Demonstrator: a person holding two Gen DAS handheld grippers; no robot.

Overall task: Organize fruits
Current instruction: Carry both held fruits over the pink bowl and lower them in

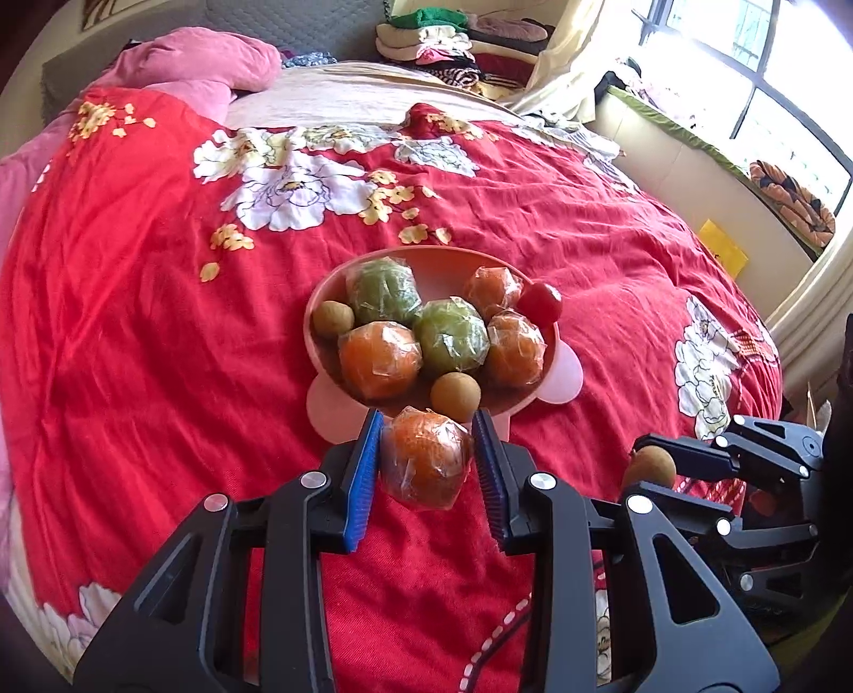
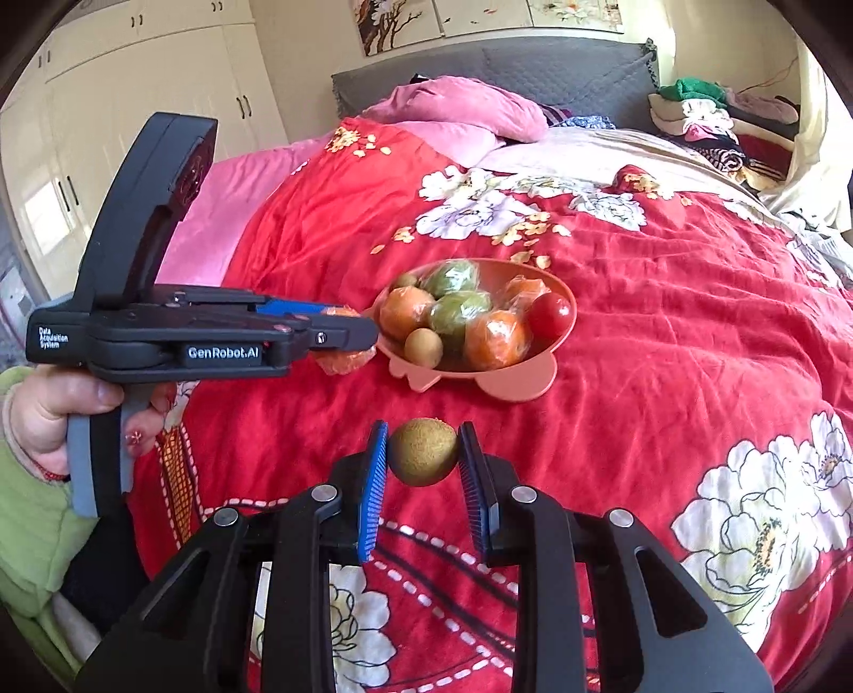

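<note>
A pink bowl (image 1: pixel 458 261) (image 2: pixel 533 381) on the red floral bedspread holds wrapped oranges, green wrapped fruits, small brown fruits and a red tomato (image 1: pixel 539 302) (image 2: pixel 550 313). My left gripper (image 1: pixel 428 445) is shut on a plastic-wrapped orange (image 1: pixel 426 458) (image 2: pixel 341 362), held above the bedspread just in front of the bowl. My right gripper (image 2: pixel 422 453) is shut on a small brown round fruit (image 2: pixel 422 452) (image 1: pixel 649 466), held above the bedspread to the right of the left gripper and short of the bowl.
A pink quilt (image 1: pixel 202 64) and grey headboard (image 2: pixel 533 69) lie beyond the bowl. Folded clothes (image 1: pixel 453 42) are stacked at the far right, by a window (image 1: pixel 746 80). A hand in a green sleeve (image 2: pixel 32 480) holds the left gripper. White wardrobes (image 2: pixel 133 80) stand at the left.
</note>
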